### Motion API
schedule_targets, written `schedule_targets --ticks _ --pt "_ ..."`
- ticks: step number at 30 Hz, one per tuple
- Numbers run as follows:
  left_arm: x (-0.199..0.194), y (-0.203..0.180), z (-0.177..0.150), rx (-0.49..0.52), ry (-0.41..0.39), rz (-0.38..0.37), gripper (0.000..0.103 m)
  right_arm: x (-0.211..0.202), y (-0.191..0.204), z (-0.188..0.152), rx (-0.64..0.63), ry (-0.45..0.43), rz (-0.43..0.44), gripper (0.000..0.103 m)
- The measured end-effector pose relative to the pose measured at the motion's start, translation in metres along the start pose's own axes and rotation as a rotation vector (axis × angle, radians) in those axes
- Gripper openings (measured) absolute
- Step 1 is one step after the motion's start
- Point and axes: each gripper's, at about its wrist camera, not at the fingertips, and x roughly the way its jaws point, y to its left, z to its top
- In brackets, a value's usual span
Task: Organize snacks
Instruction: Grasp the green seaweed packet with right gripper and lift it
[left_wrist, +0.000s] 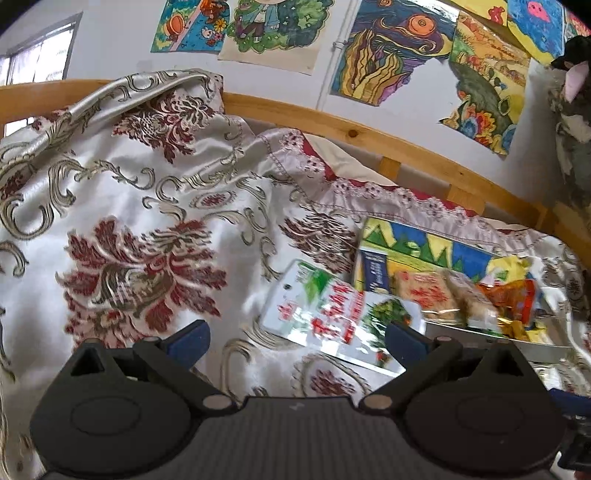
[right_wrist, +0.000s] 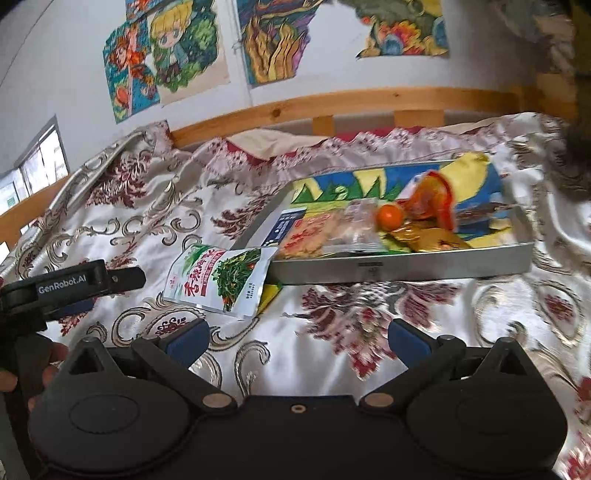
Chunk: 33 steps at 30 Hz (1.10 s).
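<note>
Right wrist: right gripper (right_wrist: 297, 341) wide open, empty, above bedspread (right_wrist: 332, 332).

Black tongs (right_wrist: 297, 341), blue pads (right_wrist: 188, 341), white "GenRobot.AI" marking.

Open patterned cloth (right_wrist: 332, 354) lies bare in front of the right gripper (right_wrist: 297, 341), whose jaws stand wide with nothing between them. Farther on, a white snack packet (right_wrist: 218, 280) lies flat against the near corner of a metal tray (right_wrist: 406, 267), whose low wall bars a level approach. Snacks crowd the tray. The left gripper (left_wrist: 297, 341), also wide, faces bare cloth at its left.
</note>
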Motion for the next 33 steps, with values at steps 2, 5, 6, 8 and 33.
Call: schedule_targets --ticks 2,5,6,8,33 --pt "0.005 0.001 0.001 0.017 0.005 0.011 0.103 0.012 0.006 0.006 -0.037 0.004 -0.003 0.102" --pt "0.013 0.005 0.001 0.020 0.015 0.016 0.103 0.029 0.018 0.019 -0.147 0.005 0.002 0.102" --pt "0.015 0.006 0.002 0.017 0.016 0.019 0.103 0.034 0.022 0.023 -0.184 0.003 0.005 0.102" --pt "0.018 0.009 0.004 0.010 0.019 0.015 0.103 0.047 0.026 0.029 -0.238 0.011 0.019 0.102" --pt "0.032 0.020 0.009 -0.007 -0.006 0.046 0.103 0.163 0.104 0.039 -0.888 0.104 0.245 0.089"
